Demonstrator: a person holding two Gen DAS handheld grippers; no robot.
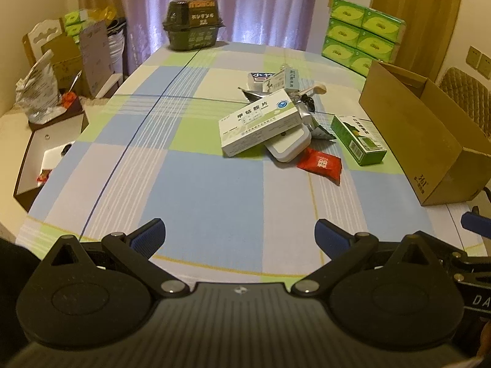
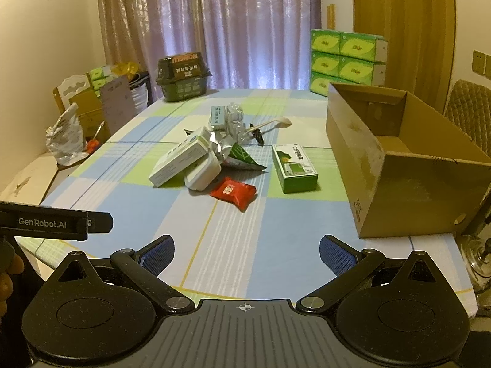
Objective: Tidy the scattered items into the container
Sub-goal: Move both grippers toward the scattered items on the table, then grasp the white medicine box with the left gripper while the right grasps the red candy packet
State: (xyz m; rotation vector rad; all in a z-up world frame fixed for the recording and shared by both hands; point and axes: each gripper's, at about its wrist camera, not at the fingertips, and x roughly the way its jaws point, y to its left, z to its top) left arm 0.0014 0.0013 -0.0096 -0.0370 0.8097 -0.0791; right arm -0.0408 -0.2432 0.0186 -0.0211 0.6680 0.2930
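A heap of small items lies mid-table: a large white medicine box (image 1: 260,121) (image 2: 179,159) leaning on a white rounded case (image 1: 288,143) (image 2: 204,171), a red sachet (image 1: 320,164) (image 2: 233,191), a green box (image 1: 357,139) (image 2: 294,168), foil packets (image 2: 237,153), smaller boxes (image 1: 276,81) (image 2: 218,116) and a spoon (image 2: 273,124). An open cardboard box (image 1: 429,128) (image 2: 399,159) stands at the right; what shows of its inside is bare. My left gripper (image 1: 239,236) and right gripper (image 2: 247,254) hover open over the near table edge, holding nothing.
A checked cloth (image 2: 214,239) covers the table. A dark tub (image 1: 193,26) (image 2: 182,75) sits at the far end, stacked green tissue packs (image 1: 362,35) (image 2: 346,56) at the far right. Boxes and bags (image 1: 40,92) crowd the left side. A quilted chair (image 2: 469,110) stands behind the carton.
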